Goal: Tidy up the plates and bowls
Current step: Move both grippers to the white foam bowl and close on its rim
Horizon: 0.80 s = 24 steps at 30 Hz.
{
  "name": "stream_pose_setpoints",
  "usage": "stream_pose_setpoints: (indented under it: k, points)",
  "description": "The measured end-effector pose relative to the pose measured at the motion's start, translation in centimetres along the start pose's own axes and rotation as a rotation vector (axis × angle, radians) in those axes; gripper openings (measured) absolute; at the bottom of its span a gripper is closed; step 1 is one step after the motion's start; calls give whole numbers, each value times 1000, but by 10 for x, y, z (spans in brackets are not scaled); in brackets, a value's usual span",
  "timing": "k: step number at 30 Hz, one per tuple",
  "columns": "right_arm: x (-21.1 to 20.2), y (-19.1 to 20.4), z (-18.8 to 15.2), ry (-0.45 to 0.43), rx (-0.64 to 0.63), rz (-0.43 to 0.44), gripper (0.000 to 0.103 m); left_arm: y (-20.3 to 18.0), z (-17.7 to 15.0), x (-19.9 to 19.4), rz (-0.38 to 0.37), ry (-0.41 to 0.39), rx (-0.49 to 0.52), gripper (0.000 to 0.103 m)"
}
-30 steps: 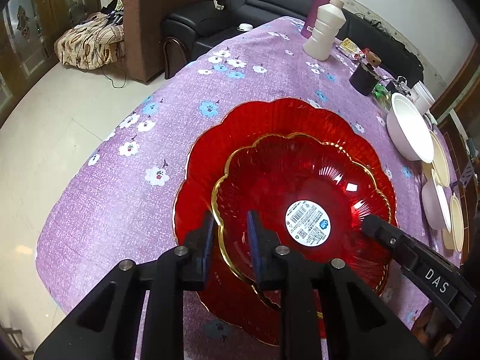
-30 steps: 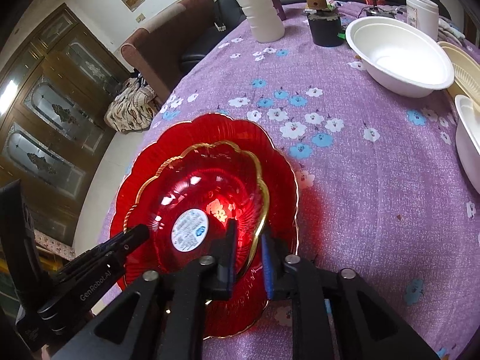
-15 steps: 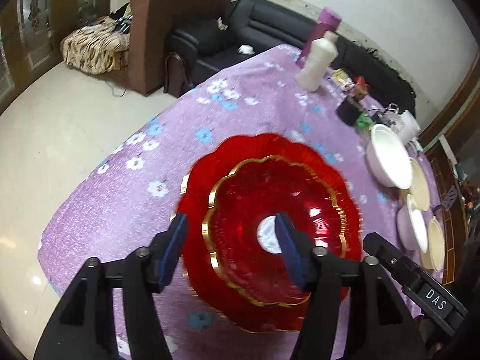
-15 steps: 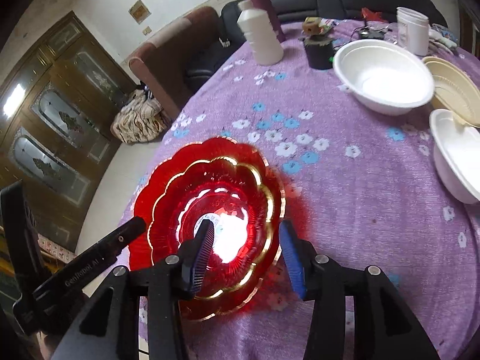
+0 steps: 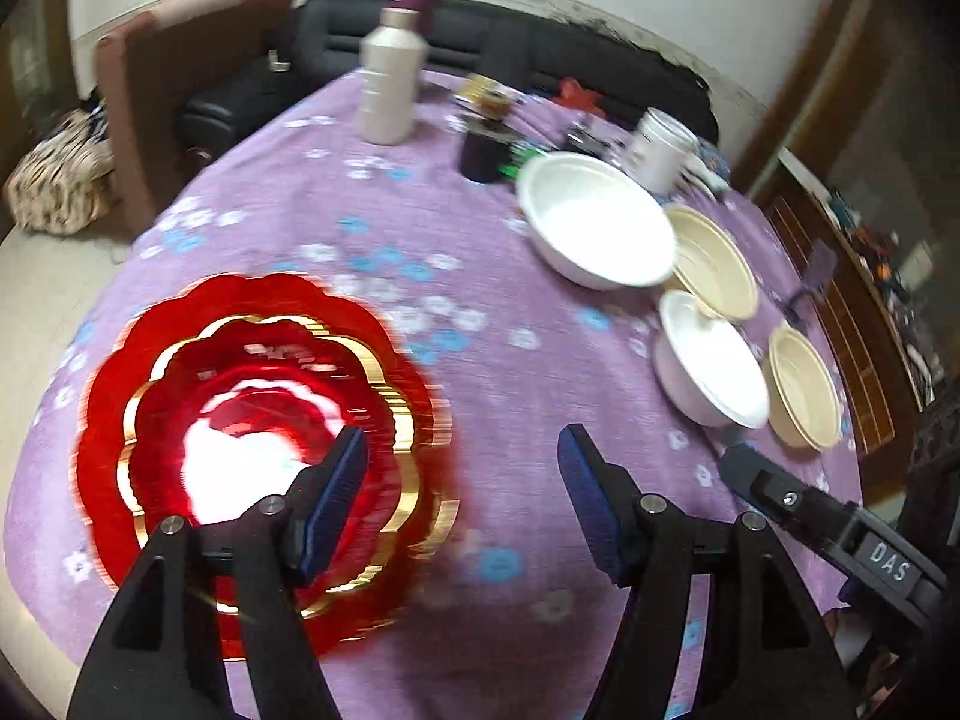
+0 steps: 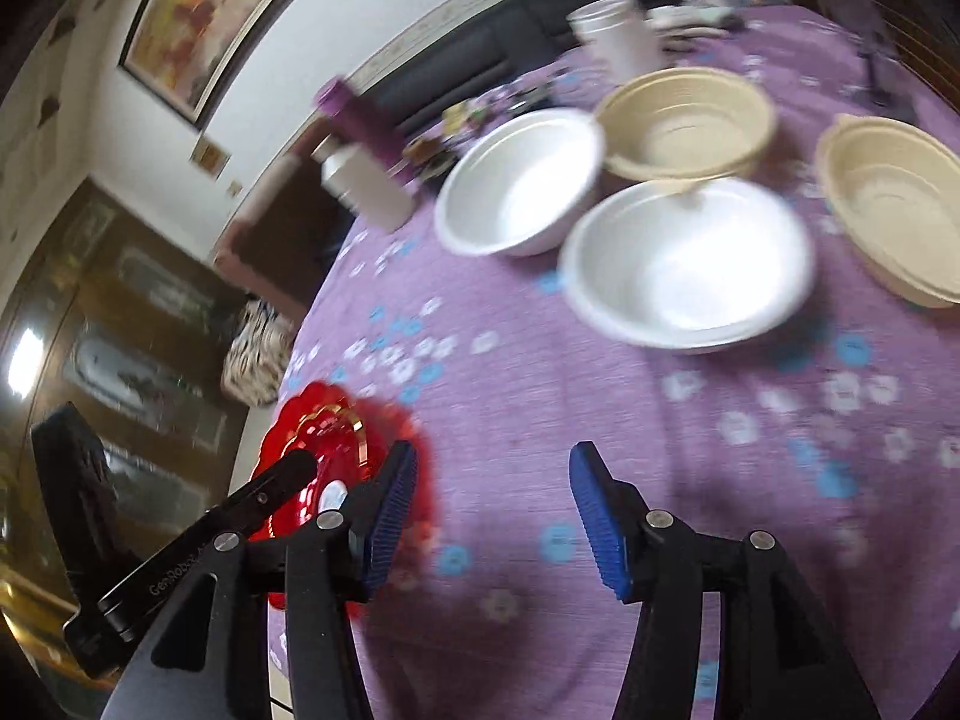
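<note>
The red bowl sits nested in the red plate on the purple tablecloth, behind the left finger of each gripper. The left gripper is opening, nothing between its fingers. The right gripper is likewise opening and empty. Two white bowls and two cream bowls stand well beyond the fingertips.

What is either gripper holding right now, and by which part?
Nothing. Both the left gripper and the right gripper have empty, opening jaws above the tablecloth.
</note>
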State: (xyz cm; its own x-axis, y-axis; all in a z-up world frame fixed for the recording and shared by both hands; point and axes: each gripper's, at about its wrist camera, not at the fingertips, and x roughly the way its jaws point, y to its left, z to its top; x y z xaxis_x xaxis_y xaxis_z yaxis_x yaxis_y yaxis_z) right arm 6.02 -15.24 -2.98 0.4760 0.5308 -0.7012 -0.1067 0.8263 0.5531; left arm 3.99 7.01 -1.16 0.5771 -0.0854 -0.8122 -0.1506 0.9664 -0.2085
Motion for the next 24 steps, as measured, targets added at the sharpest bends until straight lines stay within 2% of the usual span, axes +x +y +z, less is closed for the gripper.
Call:
stream_pose_setpoints:
  k: [5, 11, 19, 24]
  points:
    - [-23, -37, 13, -51, 79, -44, 59, -41, 8, 19, -25, 35, 58, 65]
    - [-30, -74, 35, -75, 185, -53, 59, -83, 21, 44, -42, 67, 98, 65]
    - [-10, -105, 59, -62, 275, -45, 59, -114, 36, 84, -12, 108, 106, 65]
    - [8, -113, 70, -38, 286, -59, 59, -122, 39, 102, 2, 125, 106, 65]
